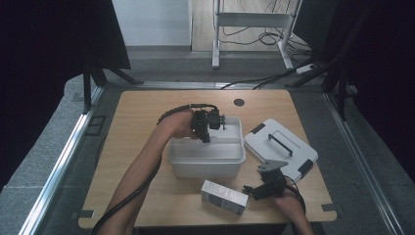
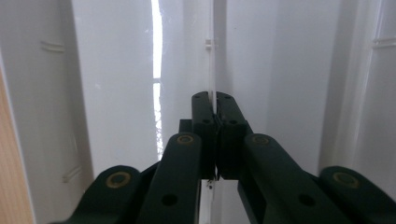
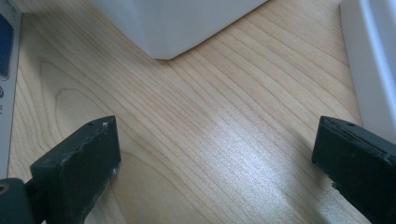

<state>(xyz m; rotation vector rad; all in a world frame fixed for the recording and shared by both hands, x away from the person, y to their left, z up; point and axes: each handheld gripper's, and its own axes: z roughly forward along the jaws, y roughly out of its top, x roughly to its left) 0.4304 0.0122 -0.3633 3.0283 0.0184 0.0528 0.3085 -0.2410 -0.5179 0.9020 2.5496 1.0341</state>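
Your left gripper [image 1: 209, 128], jaws pinching bin [image 1: 205, 159] wall; right gripper [image 1: 250, 190] spread, between box [image 1: 223, 197] and lid [image 1: 281, 148].

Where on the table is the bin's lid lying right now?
In the high view, the lid lies flat on the table's right side, just right of the white bin and beyond the right gripper.

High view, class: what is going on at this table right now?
A person works at a wooden table with a gripper in each hand. The left gripper reaches into an open white bin, jaws shut, apparently on its thin wall. The right gripper rests low near the table's front edge, jaws open and empty, beside a small box. The bin's lid lies flat to the right of the bin.
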